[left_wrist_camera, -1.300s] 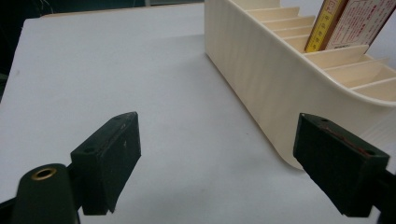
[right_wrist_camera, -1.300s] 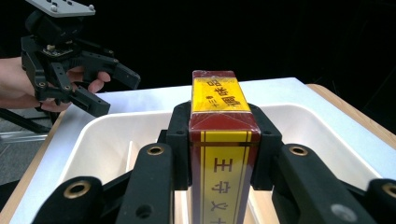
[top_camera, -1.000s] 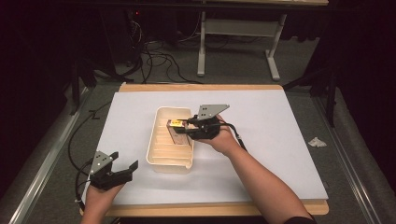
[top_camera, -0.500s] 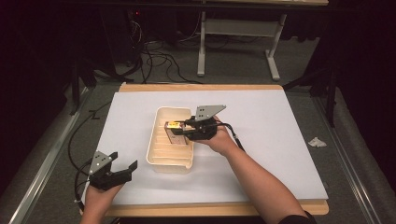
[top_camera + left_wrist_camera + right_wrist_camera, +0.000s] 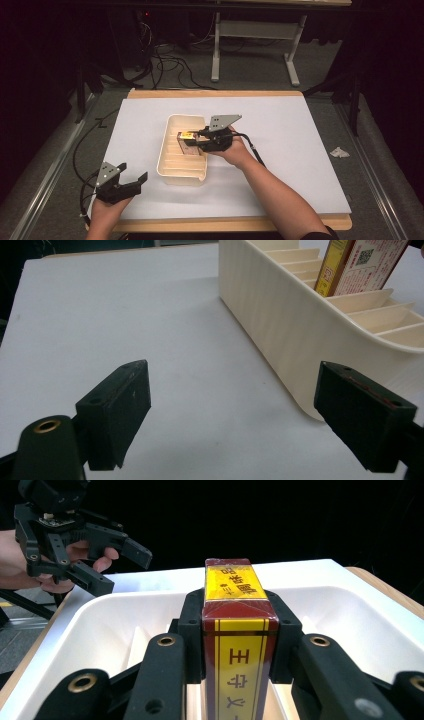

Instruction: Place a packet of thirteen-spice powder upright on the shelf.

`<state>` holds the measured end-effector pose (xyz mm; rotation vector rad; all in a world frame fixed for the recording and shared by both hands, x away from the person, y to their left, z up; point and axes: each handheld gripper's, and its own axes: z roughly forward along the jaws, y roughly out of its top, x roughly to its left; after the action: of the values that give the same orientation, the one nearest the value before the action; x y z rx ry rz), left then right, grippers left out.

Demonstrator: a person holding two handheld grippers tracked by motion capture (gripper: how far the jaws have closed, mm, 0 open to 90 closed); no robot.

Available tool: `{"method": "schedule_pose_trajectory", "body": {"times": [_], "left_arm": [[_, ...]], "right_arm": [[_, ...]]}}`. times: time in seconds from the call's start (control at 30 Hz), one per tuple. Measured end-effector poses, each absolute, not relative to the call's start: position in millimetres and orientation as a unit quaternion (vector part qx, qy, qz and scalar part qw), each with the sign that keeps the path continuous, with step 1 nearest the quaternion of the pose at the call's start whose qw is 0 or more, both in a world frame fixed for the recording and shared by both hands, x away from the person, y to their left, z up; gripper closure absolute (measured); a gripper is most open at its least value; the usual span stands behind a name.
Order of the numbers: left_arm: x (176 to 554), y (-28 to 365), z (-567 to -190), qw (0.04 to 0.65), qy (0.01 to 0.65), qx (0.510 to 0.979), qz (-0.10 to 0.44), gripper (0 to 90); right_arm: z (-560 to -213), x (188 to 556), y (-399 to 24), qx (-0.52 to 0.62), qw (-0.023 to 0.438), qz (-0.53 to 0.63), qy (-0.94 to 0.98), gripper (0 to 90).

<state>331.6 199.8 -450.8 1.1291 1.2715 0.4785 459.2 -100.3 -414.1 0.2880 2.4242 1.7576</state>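
Starting nearest me: my left gripper [image 5: 131,183] sits at the near left edge of the white table sheet [image 5: 300,150], jaws spread wide with nothing between them, well apart from the tray. Next, the cream divided tray [image 5: 167,165] lies mid-sheet, its slots running crosswise. Farther in, my right gripper [image 5: 196,140] is clamped on a red-and-yellow box [image 5: 239,630], held upright over the tray's far slots, its lower end among the dividers.

A dark red box [image 5: 239,630] with a yellow label and red characters stands upright in the middle of a cream slotted tray [image 5: 170,150], at its 3 o'clock wall, clamped between the right gripper's [image 5: 196,140] jaws.
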Motion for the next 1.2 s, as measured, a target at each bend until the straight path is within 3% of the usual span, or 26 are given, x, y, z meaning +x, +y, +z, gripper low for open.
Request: {"method": "schedule_pose_trajectory", "body": {"times": [0.8,1.2], "left_arm": [[331.3,199.2,-450.5,0.635,0.555,0.496,0.207,15.7],[331.4,199.1,-450.4,0.635,0.555,0.496,0.207,15.7]], "right_arm": [[-424.9,451.5,-99.2,0.100,0.080,0.558,0.820,64.1],[-421.2,449.1,-98.9,0.120,0.081,0.549,0.823,46.0]]}}
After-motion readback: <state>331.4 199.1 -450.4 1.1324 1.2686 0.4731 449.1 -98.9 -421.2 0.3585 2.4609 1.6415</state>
